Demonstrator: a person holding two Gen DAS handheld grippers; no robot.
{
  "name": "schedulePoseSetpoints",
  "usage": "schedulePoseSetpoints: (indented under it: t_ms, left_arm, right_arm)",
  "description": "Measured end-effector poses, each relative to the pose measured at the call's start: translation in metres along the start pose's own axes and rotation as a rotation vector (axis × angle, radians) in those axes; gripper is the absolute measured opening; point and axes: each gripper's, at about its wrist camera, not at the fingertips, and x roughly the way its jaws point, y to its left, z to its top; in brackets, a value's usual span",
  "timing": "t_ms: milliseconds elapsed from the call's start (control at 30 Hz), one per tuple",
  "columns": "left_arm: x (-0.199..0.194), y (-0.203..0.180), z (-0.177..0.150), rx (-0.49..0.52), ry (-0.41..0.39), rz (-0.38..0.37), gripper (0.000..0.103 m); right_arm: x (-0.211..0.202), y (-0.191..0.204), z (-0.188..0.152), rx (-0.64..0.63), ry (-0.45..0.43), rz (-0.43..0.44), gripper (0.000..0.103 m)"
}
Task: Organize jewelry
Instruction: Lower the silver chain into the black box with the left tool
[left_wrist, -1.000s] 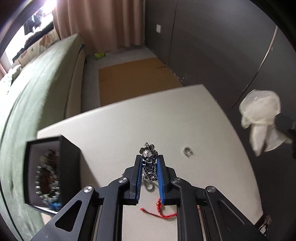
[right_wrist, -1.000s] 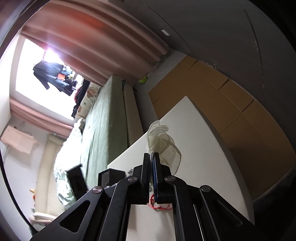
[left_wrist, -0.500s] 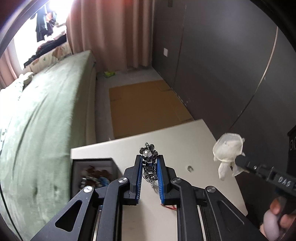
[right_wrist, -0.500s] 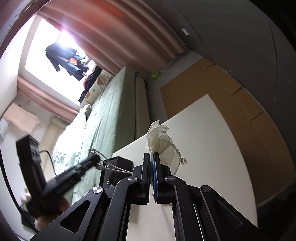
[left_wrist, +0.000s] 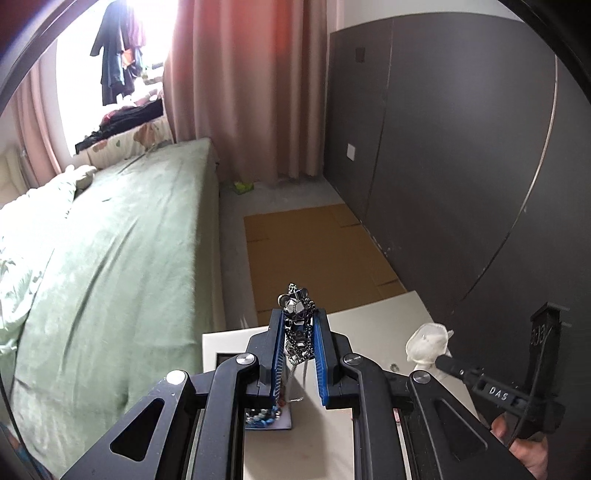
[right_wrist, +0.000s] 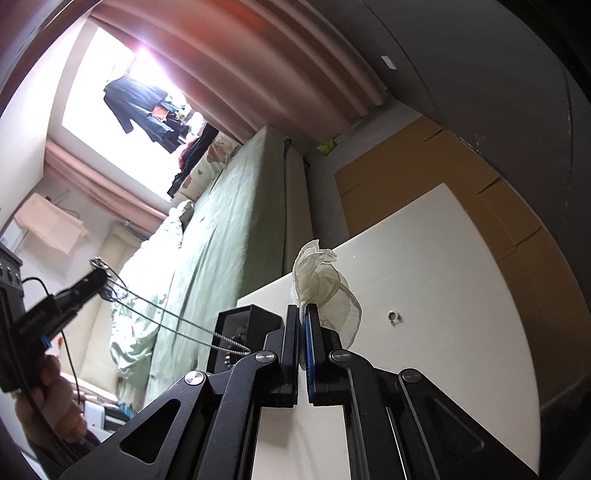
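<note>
Silver chain necklace (left_wrist: 298, 325) is pinched between the left gripper (left_wrist: 298, 334) fingers, lifted off the white table (left_wrist: 373, 325), its loose end trailing down toward the black jewelry box (right_wrist: 242, 325). Right gripper (right_wrist: 303, 325) is clamped on a sheer white pouch (right_wrist: 325, 284), also held above the table. Small metal ring (right_wrist: 393, 317) lies on the tabletop, probably a finger ring; too small to confirm.

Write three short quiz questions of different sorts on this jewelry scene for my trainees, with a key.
1. True or false: the left gripper holds a metal chain necklace.
2. What does the right gripper grip? A) sheer pouch B) red cord C) bead bracelet
3. Fill in: a small silver ring lies on the white ____.

Key: 1 true; 2 A; 3 table.
</note>
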Motion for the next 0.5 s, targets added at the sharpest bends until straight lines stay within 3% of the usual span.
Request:
schedulePoseSetpoints:
  t_ms: [233,500]
  left_arm:
    - [-0.011,0.013,0.011,-0.008,-0.029,0.007,0.015]
    - [0.005,0.024,0.009,-0.031,-0.020,0.015,0.015]
  right_arm:
    - [0.009,0.008,-0.001,-0.029,0.012,-0.007,0.005]
    - [0.015,0.012,-0.003,-0.029,0.023,-0.001,0.005]
